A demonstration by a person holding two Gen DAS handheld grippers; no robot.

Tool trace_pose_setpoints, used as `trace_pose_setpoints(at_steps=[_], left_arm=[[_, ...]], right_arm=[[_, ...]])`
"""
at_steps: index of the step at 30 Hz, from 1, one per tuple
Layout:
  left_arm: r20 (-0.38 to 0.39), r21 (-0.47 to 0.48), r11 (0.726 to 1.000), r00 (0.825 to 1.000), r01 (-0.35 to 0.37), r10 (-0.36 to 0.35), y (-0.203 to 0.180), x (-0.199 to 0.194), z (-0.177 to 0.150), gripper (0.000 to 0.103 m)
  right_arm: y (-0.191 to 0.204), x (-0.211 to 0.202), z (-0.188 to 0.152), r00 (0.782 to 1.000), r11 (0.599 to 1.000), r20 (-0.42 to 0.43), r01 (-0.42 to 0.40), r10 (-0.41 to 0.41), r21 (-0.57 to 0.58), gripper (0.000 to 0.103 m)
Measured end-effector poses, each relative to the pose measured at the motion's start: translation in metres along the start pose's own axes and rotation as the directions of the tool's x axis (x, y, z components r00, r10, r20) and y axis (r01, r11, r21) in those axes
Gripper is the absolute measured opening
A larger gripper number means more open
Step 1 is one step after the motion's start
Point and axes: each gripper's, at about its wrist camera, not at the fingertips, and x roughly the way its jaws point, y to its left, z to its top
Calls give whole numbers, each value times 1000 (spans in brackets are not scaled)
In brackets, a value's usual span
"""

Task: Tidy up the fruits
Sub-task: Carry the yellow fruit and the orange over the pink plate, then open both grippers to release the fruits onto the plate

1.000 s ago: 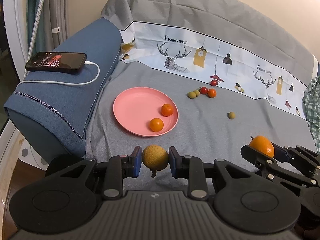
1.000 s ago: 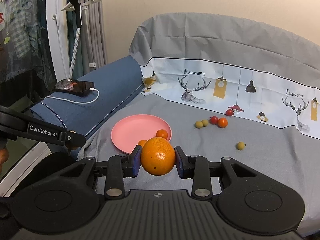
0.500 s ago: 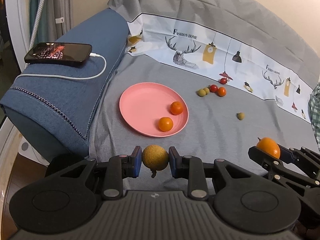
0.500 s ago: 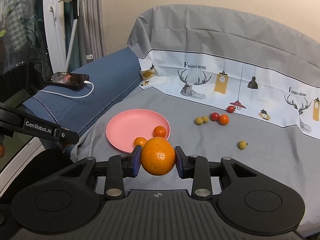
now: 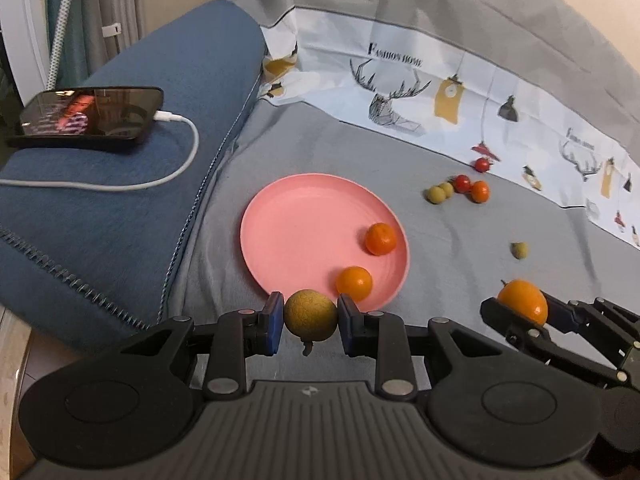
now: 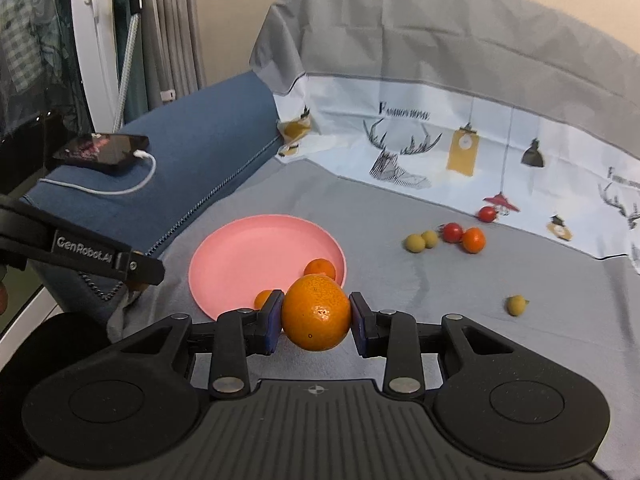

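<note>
Pink plate is the landmark: it lies flat on the grey sheet, with two small oranges resting inside near its right rim. The left gripper is clamped on a tan round fruit, poised just short of the plate's near rim. The right gripper is clamped on a large orange, off to the plate's right. To do this step well, I judge each fruit should go over the rim and low onto the bare left half before release, so nothing rolls. Beyond the plate's right lie loose small fruits; left of it the blue armrest rises, carrying a phone
</note>
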Motion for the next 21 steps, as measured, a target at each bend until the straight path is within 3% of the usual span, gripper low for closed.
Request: trace_pose_setpoints(at_steps=[8,18,19,21], left_arm=[[-78,12,999,996,-34,34,-2,66,23,32],[-94,60,994,991,-92,98,-4,127,44,32],[-96,61,994,991,-89,95,-3,130,46,34],[-96,55,995,992,-81,87,-2,133,51,73]], right_arm=[[-1,74,7,997,999,-74,-31,29,-18,36],[2,140,11,989,995,-137,-68,58,-75,36],[3,145,11,989,994,-137,-75,64,-77,36],[4,150,14,989,992,-122,-93,82,-86,38]])
